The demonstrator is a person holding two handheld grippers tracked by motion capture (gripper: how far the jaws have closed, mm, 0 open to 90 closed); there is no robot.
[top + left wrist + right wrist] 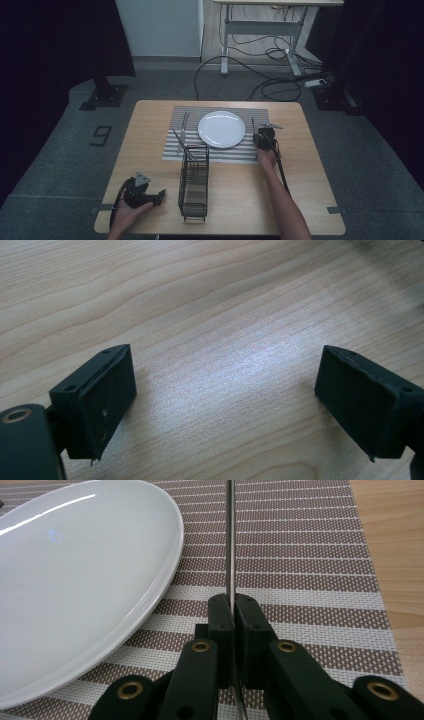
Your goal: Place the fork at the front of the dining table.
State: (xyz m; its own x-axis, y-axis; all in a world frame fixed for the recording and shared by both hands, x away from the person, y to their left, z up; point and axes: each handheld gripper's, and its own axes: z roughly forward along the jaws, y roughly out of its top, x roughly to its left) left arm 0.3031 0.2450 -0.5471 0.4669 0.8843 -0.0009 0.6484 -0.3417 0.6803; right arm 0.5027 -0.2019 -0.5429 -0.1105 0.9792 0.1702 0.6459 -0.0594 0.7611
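Right gripper (233, 630) clenches a knife (230, 540) — pointing away beside the plate (75, 580); left gripper (225, 405) released.

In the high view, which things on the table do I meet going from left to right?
Left black gripper → black wire rack → round white plate on the striped grey placemat → right black gripper, shut on a thin metal utensil.

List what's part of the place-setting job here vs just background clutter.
In play: plate, striped placemat, thin metal utensil clamped in right gripper, fork, wire caddy.

Lying about: open left gripper idle on table, floor cables, far desk.
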